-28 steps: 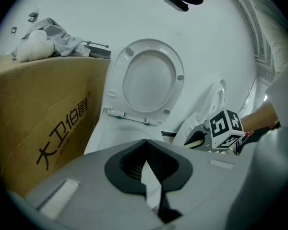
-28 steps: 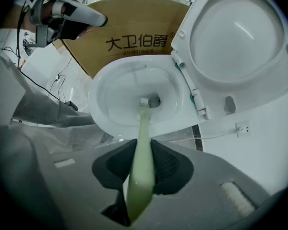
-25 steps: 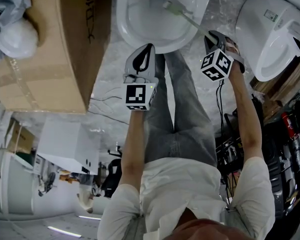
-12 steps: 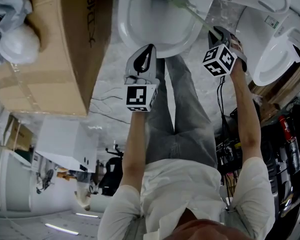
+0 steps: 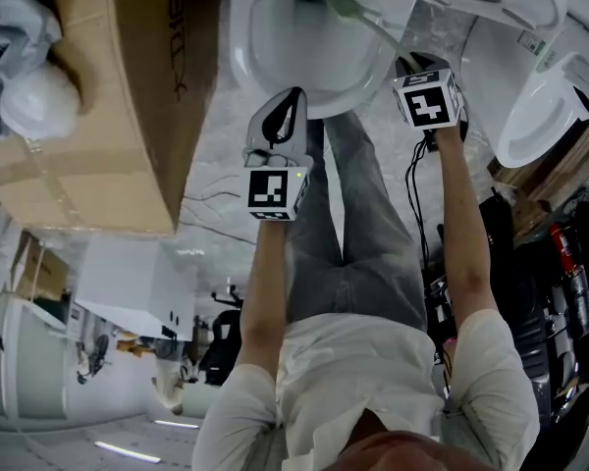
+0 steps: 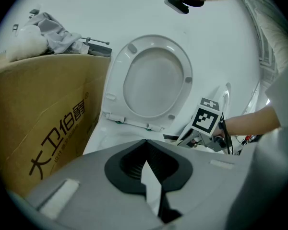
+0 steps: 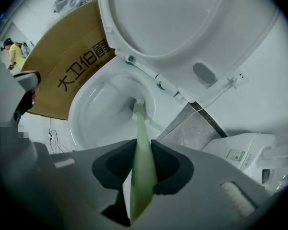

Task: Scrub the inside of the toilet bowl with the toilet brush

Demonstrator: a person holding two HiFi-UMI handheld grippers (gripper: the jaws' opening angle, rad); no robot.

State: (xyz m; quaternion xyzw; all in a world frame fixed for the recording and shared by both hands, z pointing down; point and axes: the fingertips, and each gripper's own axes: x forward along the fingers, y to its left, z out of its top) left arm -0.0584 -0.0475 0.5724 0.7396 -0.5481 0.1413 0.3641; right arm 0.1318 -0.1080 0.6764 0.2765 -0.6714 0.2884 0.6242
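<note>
Left gripper point(image 5: 292, 100) closed, right gripper point(image 5: 409, 65) clamped

A large cardboard box point(image 5: 108, 96) fills the left, with crumpled white wrapping point(image 5: 34, 91) on top — a second white toilet point(image 5: 540, 91) sits far right.

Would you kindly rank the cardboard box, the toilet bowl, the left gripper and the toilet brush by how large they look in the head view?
1. cardboard box
2. toilet bowl
3. left gripper
4. toilet brush, slim
The gripper is nearer the camera than the brush, so that last pair is unsure.
</note>
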